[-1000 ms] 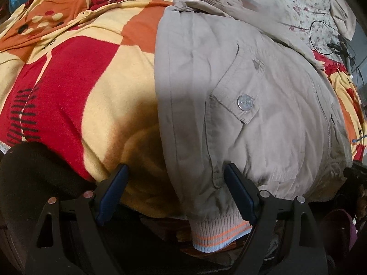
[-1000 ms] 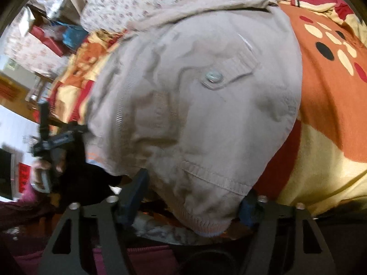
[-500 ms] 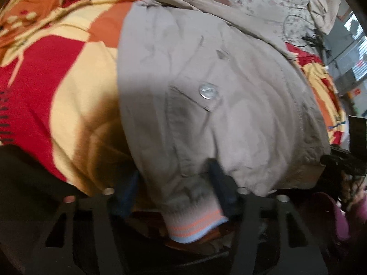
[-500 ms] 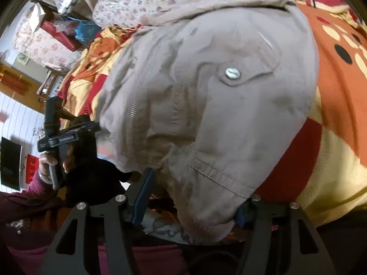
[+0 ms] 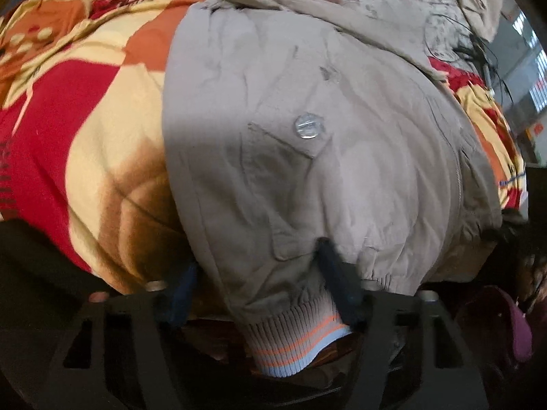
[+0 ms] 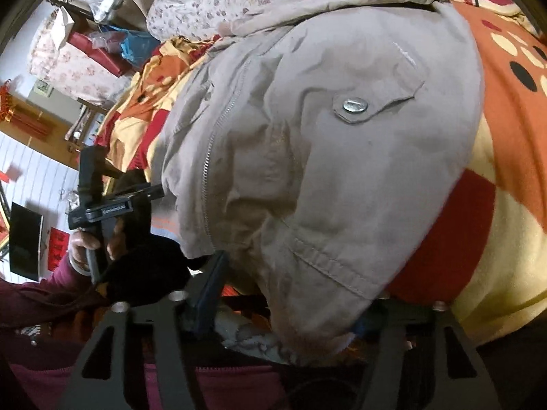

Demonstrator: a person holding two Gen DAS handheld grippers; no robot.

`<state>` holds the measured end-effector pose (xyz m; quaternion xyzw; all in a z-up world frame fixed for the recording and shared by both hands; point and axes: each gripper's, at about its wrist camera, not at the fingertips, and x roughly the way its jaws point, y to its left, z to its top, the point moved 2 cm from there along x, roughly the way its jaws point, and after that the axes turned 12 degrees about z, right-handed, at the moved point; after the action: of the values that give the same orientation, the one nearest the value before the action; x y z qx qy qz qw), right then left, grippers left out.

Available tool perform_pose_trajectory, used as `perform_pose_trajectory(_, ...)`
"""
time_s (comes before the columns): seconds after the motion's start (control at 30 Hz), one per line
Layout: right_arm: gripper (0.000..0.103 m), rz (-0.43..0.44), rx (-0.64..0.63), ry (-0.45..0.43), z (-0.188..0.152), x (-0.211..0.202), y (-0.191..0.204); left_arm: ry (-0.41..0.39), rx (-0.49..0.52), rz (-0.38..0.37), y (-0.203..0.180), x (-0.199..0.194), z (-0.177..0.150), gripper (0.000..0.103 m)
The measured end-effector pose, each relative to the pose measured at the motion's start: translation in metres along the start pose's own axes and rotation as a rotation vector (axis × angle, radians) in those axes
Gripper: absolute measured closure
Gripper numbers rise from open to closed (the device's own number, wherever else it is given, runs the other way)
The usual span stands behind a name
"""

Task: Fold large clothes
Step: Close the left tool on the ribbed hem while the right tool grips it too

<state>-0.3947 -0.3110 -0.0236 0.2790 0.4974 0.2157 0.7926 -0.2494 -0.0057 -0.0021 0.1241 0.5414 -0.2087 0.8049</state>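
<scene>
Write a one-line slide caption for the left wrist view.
Left gripper open around the beige jacket's striped hem on a red and yellow blanket.

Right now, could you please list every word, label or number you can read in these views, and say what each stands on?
Pale lettering on the left gripper body, seen from the right wrist: too blurred to read.
Blue print on the blanket edge: too small.
Red wall hangings: characters blurred.
Stamped snap button on the jacket: unreadable.

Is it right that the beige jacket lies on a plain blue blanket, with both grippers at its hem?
Not quite. The blanket is red, orange and yellow patterned, as the left wrist view shows. The beige jacket does lie on it, left gripper and right gripper at its hem.
</scene>
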Motion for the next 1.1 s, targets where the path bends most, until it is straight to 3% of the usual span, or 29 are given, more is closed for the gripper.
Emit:
perform_pose_trajectory(0.03, 0.095, -0.029, 0.005, -0.012, 0.001, -0.002, 0.000, -0.013, 0.000, 0.005, 0.002, -0.004, 0.002, 0.085)
perform_pose_trajectory(0.07, 0.095, -0.030, 0.021, -0.030, 0.003, -0.006, 0.000, -0.030, -0.017, -0.009, 0.007, -0.010, 0.005, 0.093)
perform_pose_trajectory(0.17, 0.095, 0.057, 0.014, -0.119, 0.013, -0.030, 0.008, -0.092, -0.111, -0.099, 0.026, -0.032, 0.021, 0.097)
perform_pose_trajectory(0.3, 0.095, 0.145, -0.021, -0.252, 0.044, -0.060, 0.025, -0.211, -0.139, -0.111, 0.036, -0.064, 0.061, 0.098)
perform_pose_trajectory(0.53, 0.096, 0.193, -0.023, -0.492, 0.116, -0.092, 0.031, -0.374, -0.180, -0.116, 0.040, -0.090, 0.136, 0.099)
perform_pose_trajectory(0.67, 0.096, 0.149, 0.031, -0.556, 0.169, -0.104, 0.012, -0.392, -0.234, -0.127, 0.041, -0.077, 0.198, 0.099)
perform_pose_trajectory(0.77, 0.097, 0.094, 0.095, -0.593, 0.208, -0.112, -0.017, -0.394, -0.255, -0.056, 0.037, -0.054, 0.245, 0.099)
perform_pose_trajectory(0.9, 0.097, 0.025, 0.209, -0.632, 0.258, -0.107, -0.069, -0.340, -0.356, 0.001, 0.045, -0.005, 0.302, 0.101)
perform_pose_trajectory(1.0, 0.087, -0.006, 0.281, -0.600, 0.284, -0.086, -0.116, -0.282, -0.335, 0.030, 0.049, 0.019, 0.319, 0.099)
perform_pose_trajectory(1.03, 0.070, -0.016, 0.313, -0.580, 0.288, -0.081, -0.128, -0.264, -0.344, 0.037, 0.054, 0.020, 0.320, 0.094)
perform_pose_trajectory(1.07, 0.053, -0.005, 0.352, -0.574, 0.288, -0.080, -0.139, -0.264, -0.356, 0.027, 0.059, 0.017, 0.318, 0.081)
perform_pose_trajectory(1.1, 0.050, 0.014, 0.373, -0.594, 0.287, -0.087, -0.143, -0.280, -0.369, -0.006, 0.065, 0.010, 0.313, 0.071)
